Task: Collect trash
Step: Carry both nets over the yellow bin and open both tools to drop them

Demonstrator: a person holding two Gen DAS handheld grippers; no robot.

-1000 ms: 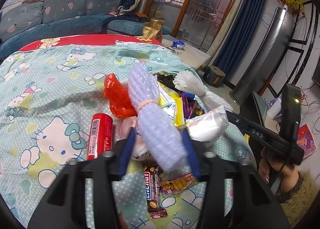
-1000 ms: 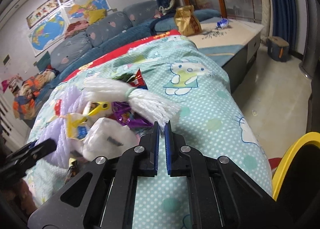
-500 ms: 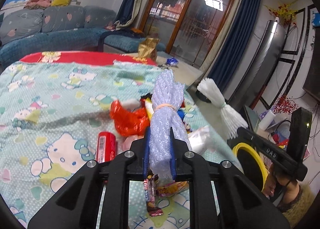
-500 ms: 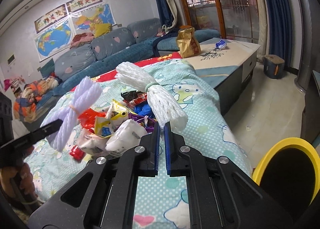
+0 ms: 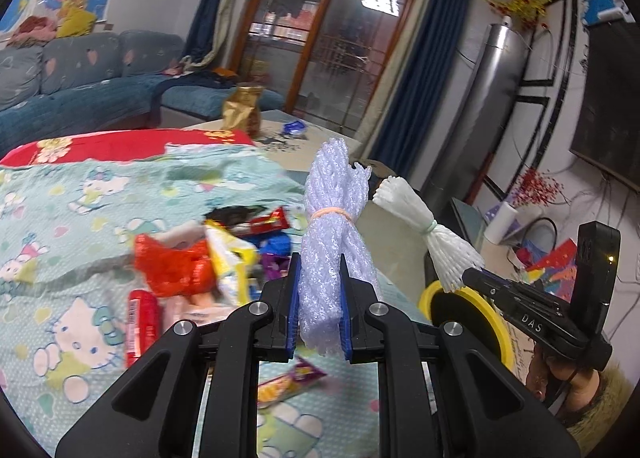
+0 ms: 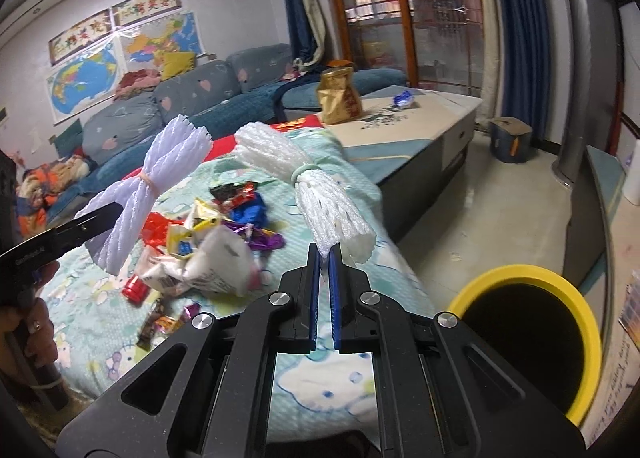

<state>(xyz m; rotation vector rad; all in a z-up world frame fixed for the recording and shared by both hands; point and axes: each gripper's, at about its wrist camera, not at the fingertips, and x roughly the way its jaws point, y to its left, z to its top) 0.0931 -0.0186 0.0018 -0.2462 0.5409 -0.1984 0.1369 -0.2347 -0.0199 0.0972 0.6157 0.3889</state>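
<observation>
My left gripper (image 5: 319,290) is shut on a pale lilac foam-net bundle (image 5: 332,234) tied with an orange band, held up above the bed. It also shows in the right wrist view (image 6: 148,186). My right gripper (image 6: 325,258) is shut on the edge of a white foam-net bundle (image 6: 320,198) tied with a green band, seen too in the left wrist view (image 5: 428,234). A yellow-rimmed black bin (image 6: 528,330) stands on the floor to the right, also in the left wrist view (image 5: 468,322). A trash pile (image 6: 208,242) lies on the bedspread.
The Hello Kitty bedspread (image 5: 60,218) carries a red can (image 5: 140,322), a red plastic bag (image 5: 172,266), snack wrappers (image 5: 288,378) and a white bag (image 6: 216,266). A low table (image 6: 416,114) holds a gold bag (image 6: 338,98). A sofa (image 6: 192,98) lies behind.
Both grippers have lifted their foam-net bundles off the pile and swung right, toward the bin. The left gripper closed on its bundle a second ago.
</observation>
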